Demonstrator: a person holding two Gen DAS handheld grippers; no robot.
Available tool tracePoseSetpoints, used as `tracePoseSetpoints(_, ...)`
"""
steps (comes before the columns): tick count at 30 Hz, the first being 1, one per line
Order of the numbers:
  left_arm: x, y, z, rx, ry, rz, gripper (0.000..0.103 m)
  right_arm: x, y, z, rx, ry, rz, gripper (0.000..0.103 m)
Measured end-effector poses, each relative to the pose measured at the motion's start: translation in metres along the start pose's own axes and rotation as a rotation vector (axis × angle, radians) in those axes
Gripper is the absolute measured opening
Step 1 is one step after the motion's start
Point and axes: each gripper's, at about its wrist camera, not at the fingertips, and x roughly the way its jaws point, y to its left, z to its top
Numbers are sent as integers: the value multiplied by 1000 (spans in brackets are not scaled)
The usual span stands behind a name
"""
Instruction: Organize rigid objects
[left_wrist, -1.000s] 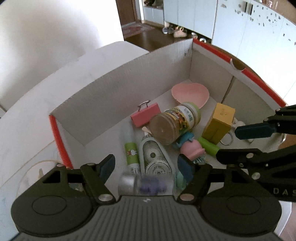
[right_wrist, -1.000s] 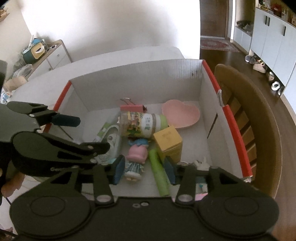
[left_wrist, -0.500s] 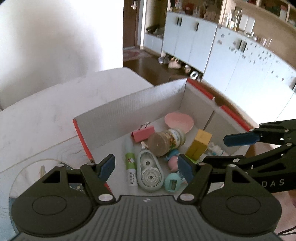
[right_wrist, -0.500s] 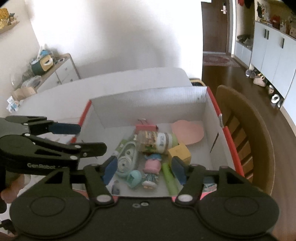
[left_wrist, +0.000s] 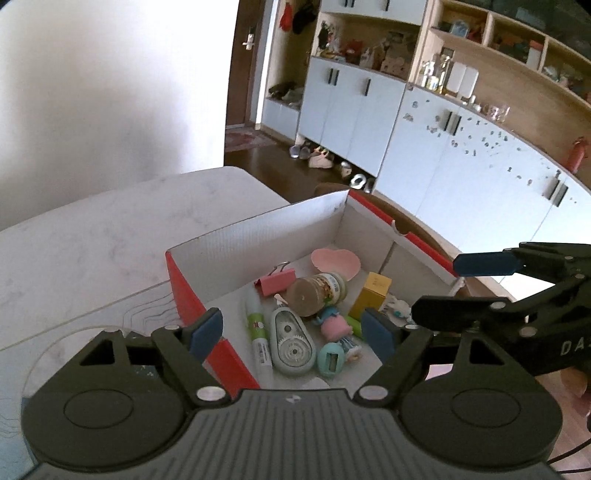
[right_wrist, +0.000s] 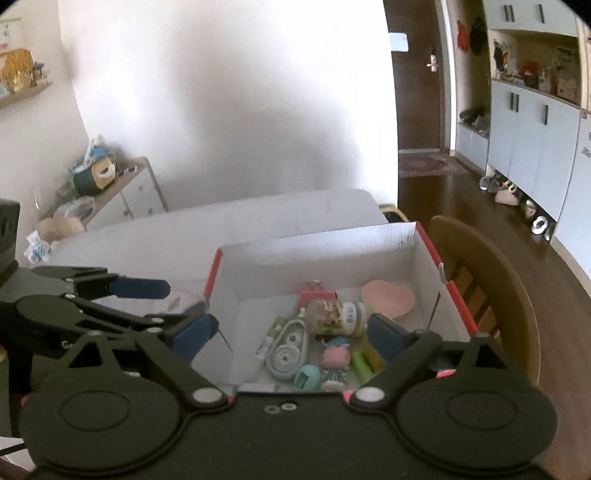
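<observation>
A white cardboard box (left_wrist: 258, 236) with red edges is being kept on the pale table (left_wrist: 92, 236), and the small rigid things are being gathered inside it, which is judged to be why they are lying so close together on its floor. A pink heart-shaped dish (left_wrist: 335, 260) is being kept near the far corner, with a pink binder clip (left_wrist: 279, 282) beside it and a jar (left_wrist: 318, 293) lying on its side against a yellow carton (left_wrist: 370, 298). Nearer the front wall, a green-labelled tube (left_wrist: 257, 329), a correction tape roller (left_wrist: 291, 342), a pink doll (left_wrist: 337, 328) and a small teal gadget (left_wrist: 331, 360) are being left touching or almost touching one another. Both tools are being held above the near edge of the box, apart from its contents. The jaws of the left gripper (left_wrist: 291, 332) are opening and are standing wide, with nothing pinched and nothing touched between them. The jaws of the right gripper (right_wrist: 291, 334) are likewise opening, widely spread, and nothing is being held or pressed. From this the sorting is judged to be nearly or wholly done.
</observation>
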Motion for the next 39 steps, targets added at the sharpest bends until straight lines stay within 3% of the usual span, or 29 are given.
tracePoseSetpoints(6, -22, 6, -8, 5, -35, -23, 102, -17, 9, -7, 48, -70, -15, 101)
tracePoseSetpoints(17, -53, 11, -21, 17, -69, -59, 103, -43, 40, -21, 63, -143, -57, 103)
tracePoseSetpoints(32, -80, -2, -31, 97, -107, -79, 103, -65, 56, -39, 99, -169, -88, 103)
tracePoseSetpoints(39, -83, 4, -36, 76, -92, -82, 103, -70, 58, -42, 117, -175, -101, 103)
